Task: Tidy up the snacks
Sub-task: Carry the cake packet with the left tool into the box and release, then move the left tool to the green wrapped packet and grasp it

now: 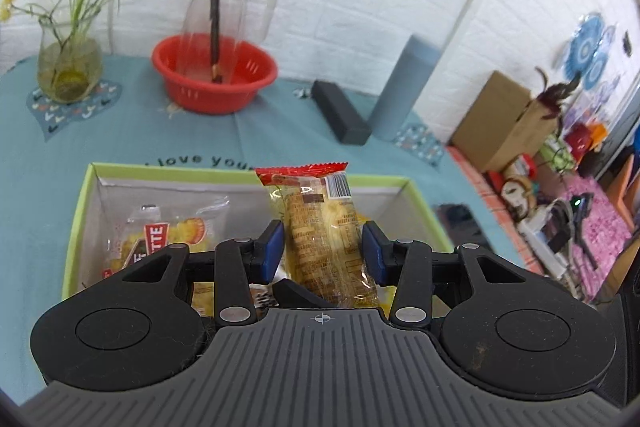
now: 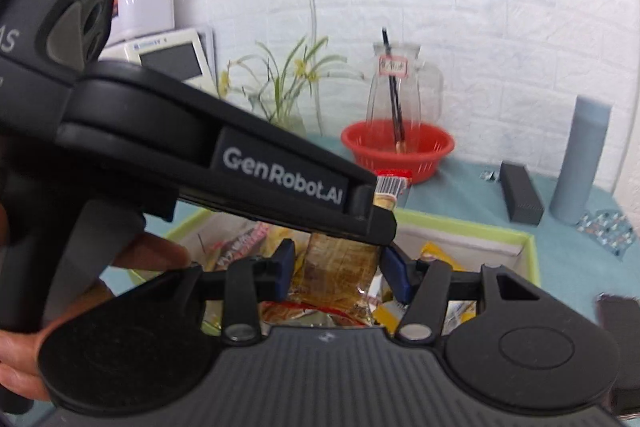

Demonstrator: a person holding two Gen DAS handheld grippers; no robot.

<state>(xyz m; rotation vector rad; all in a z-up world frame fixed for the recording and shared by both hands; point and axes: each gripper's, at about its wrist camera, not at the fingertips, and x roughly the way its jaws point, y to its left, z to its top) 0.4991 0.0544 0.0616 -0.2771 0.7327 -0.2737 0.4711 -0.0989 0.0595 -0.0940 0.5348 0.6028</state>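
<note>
My left gripper (image 1: 324, 249) is shut on a clear snack packet (image 1: 320, 211) with a red top edge, held upright over a light green box (image 1: 78, 211). The box holds several other snack packets (image 1: 156, 239). In the right wrist view the left gripper (image 2: 376, 223) reaches in from the left, and the barcode end of its packet (image 2: 390, 187) sticks out past its tip. Below it, my right gripper (image 2: 340, 271) is shut on a second clear packet (image 2: 340, 267) of brownish snacks, above the same box (image 2: 532, 255).
A red basket (image 1: 216, 83) with a glass jug in it stands at the back of the teal tablecloth. A glass vase of plants (image 1: 68, 67) sits at the back left. A black box (image 1: 340, 115) and a grey cylinder (image 1: 404, 87) stand at the back right. A hand (image 2: 152, 255) holds the left gripper.
</note>
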